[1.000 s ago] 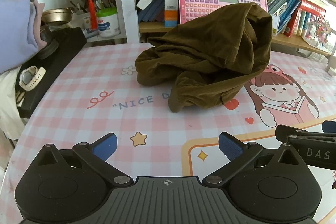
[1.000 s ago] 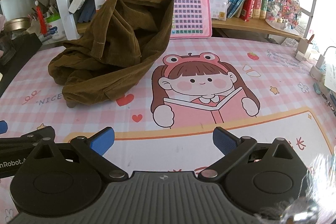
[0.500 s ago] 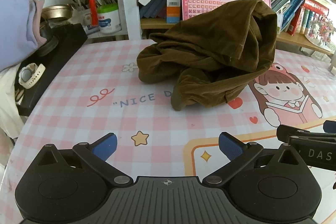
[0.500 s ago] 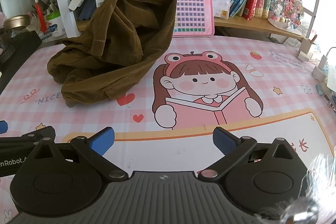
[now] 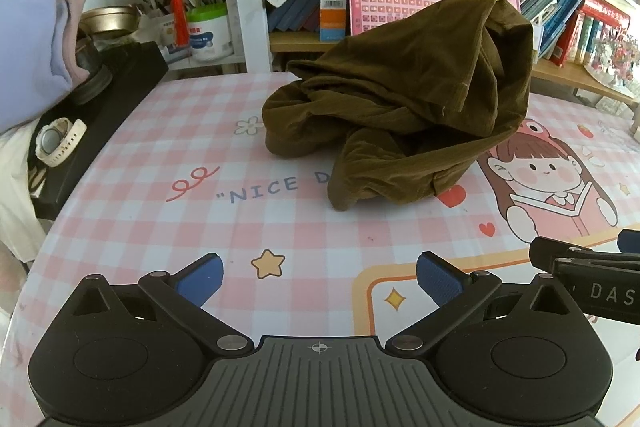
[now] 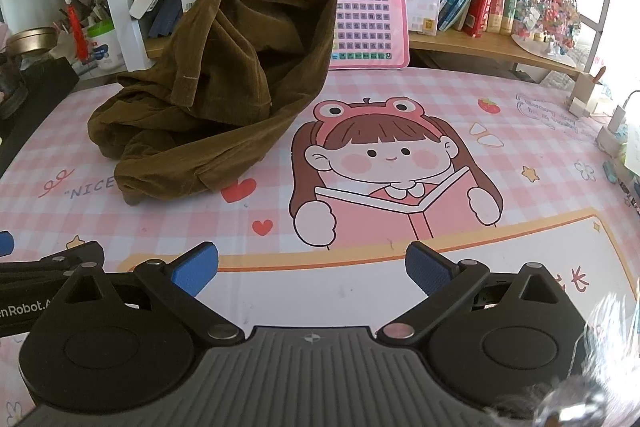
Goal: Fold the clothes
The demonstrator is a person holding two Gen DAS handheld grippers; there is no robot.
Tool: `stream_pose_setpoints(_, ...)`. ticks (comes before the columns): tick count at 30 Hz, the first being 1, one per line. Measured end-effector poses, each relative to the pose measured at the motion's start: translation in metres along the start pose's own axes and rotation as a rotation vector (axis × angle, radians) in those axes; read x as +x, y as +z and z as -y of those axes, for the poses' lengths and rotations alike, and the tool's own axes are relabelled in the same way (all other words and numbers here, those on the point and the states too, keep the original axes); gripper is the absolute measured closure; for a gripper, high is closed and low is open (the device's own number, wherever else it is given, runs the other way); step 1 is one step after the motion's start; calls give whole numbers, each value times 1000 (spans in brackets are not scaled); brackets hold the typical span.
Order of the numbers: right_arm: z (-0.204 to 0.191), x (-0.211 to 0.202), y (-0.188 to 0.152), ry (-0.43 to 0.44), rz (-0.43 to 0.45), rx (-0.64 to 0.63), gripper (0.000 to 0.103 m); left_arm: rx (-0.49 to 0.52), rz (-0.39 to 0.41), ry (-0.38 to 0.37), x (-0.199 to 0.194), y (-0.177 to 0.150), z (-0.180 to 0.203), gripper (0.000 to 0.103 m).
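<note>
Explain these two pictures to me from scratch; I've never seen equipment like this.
No robot here: a person holds one set of tongs in each hand, each with a camera looking forward along its two blue-tipped fingers. One picture is from the left tongs, the other from the right tongs. Both are open and hold nothing. Ahead, a crumpled brown garment lies in a heap on a pink checked cartoon mat, not yet folded. Behind it a pink keyboard toy leans against a shelf of books. The black bar at the right edge of the left view is the other tongs.
</note>
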State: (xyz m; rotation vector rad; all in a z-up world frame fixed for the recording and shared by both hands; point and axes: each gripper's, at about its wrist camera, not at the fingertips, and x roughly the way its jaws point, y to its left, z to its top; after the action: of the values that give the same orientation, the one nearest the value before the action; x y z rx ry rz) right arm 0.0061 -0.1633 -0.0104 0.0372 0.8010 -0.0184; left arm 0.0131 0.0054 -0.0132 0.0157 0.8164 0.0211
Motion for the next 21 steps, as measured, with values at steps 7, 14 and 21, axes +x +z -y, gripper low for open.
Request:
stream_pose_setpoints(7,1,1,0,4,-4,4,2,1,-10,5,1,0,0,0)
stream_pose_setpoints(14,2,2,1,7,-3,10,2,1,-17,4,2,1,0,0)
stream_pose_setpoints(21,3,2,2,11,0,9,2,3,-11,2,1,1,2,0)
